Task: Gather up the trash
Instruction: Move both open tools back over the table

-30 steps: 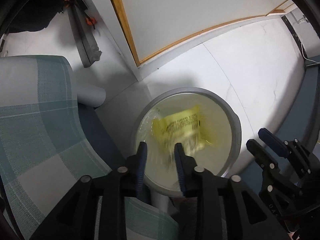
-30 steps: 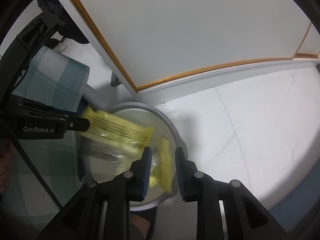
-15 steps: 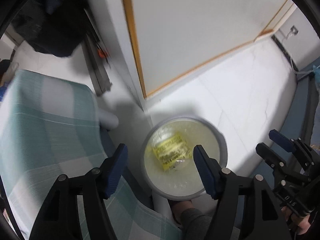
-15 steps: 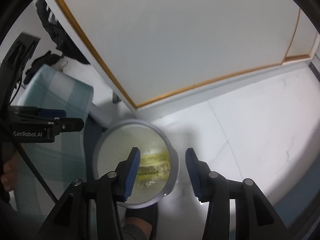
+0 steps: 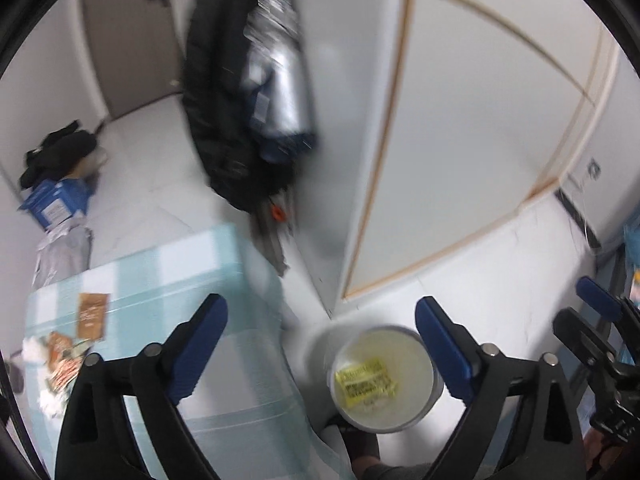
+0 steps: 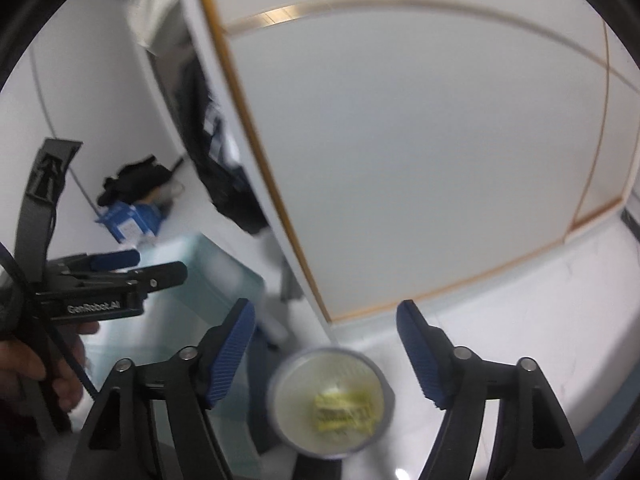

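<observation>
Both grippers have risen well above the bin [image 5: 383, 380], which looks smaller than a second ago. The left gripper [image 5: 320, 344] and right gripper [image 6: 326, 354] now stand with fingers spread wide and empty; the yellow wrappers [image 5: 366, 382] they held lie inside the bin. More scraps [image 5: 60, 360] wait on the checked worktop [image 5: 168, 280], likely next.

Left wrist view: bin [image 5: 384, 380] on floor, lower centre of frame, wrapper [image 5: 366, 382] inside it. Table [image 5: 180, 320] left of bin, scraps [image 5: 64, 360] on its lower-left part. Cabinet door [image 5: 460, 152] behind bin, upper right. Hanging coat [image 5: 240, 100] upper centre. Box [image 5: 54, 202] on floor, far left.

Right wrist view: bin [image 6: 280, 412] bottom centre, table [image 6: 180, 300] to its left.
</observation>
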